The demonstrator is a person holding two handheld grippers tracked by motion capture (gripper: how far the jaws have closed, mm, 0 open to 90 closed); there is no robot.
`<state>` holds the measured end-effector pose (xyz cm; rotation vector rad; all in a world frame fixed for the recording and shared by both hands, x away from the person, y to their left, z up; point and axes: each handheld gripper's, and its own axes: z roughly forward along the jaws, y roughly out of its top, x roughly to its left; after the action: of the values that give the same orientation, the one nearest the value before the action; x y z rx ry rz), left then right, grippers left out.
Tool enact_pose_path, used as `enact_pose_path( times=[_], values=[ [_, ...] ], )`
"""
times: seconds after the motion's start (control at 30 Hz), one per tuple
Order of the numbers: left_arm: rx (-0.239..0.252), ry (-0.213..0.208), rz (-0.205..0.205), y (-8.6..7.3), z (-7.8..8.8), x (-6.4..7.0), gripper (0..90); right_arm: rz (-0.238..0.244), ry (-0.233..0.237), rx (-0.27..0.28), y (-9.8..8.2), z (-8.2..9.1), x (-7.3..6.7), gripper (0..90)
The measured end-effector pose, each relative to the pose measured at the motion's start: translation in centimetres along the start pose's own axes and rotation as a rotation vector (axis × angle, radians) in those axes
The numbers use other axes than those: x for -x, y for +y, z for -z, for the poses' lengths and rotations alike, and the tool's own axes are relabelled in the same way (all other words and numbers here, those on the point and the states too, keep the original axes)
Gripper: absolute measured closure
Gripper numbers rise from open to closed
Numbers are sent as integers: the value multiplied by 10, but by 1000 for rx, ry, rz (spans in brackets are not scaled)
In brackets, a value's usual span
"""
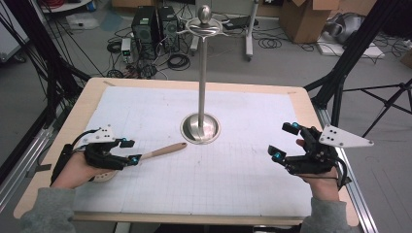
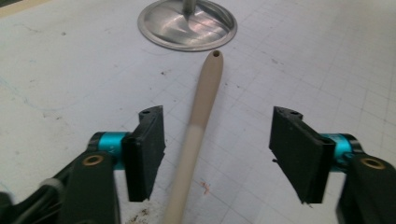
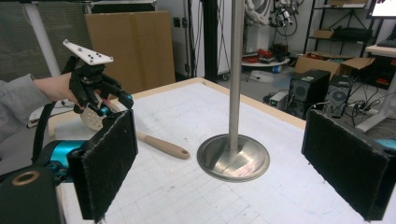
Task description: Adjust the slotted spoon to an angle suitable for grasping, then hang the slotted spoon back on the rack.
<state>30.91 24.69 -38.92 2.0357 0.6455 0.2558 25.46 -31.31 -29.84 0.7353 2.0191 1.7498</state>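
- I'm working at a wooden table [image 1: 73, 116] topped with a white gridded mat [image 1: 233, 160], in a workshop with computer towers, cables and cardboard boxes on the floor behind it.
- A tall steel stand [image 1: 201, 87] rises from a round base near the mat's middle; at its top are thin hooks, so I judge it a rack for hanging utensils.
- The wooden spatula [image 1: 163, 151] lies flat on the mat, left of the base and close to it. Its handle tip, with a small hanging hole, points at the base; the blade end sits under my left hand.
- My left gripper [image 1: 130, 151] straddles the handle. In the left gripper view the handle [image 2: 198, 126] runs up between the two black pads, and neither presses on it: the jaws are apart and the spatula rests on the mat, not held.
- That straddling pose suits a grip low on the handle, leaving the holed end free for a hook, as I read it.
- My right gripper [image 1: 284, 141] hovers over the mat's right side, well apart from the spatula, jaws wide and holding nothing; its pads [image 3: 107, 161] frame the stand's base, ready to help.
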Motion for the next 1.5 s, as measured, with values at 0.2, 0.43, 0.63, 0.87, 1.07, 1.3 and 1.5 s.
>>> enact_pose_path(
  times=[0.2, 0.43, 0.63, 0.87, 1.07, 1.3, 1.5],
  values=[
    [2, -30, 5, 3, 1, 3, 115, -1, 4, 1, 0, 0, 1, 95],
    [6, -39, -30, 2, 8, 9, 74, 3, 18, 11, 3, -8, 1, 95],
    [-5, -3, -7, -1, 16, 8, 74, 3, 38, -1, 3, -22, 3, 95],
    [13, 44, -31, -2, 19, 8, 125, 9, 53, -1, 6, -28, 1, 95],
    [1, 26, -41, -5, 18, 6, 192, 6, 49, 6, 6, -26, 3, 95],
    [-44, 15, -64, -6, 14, 2, 214, 7, 46, 1, 4, -24, 2, 95],
    [-80, -14, -57, -6, 3, -3, 223, 3, 31, -2, 2, -15, 1, 95]
  ],
)
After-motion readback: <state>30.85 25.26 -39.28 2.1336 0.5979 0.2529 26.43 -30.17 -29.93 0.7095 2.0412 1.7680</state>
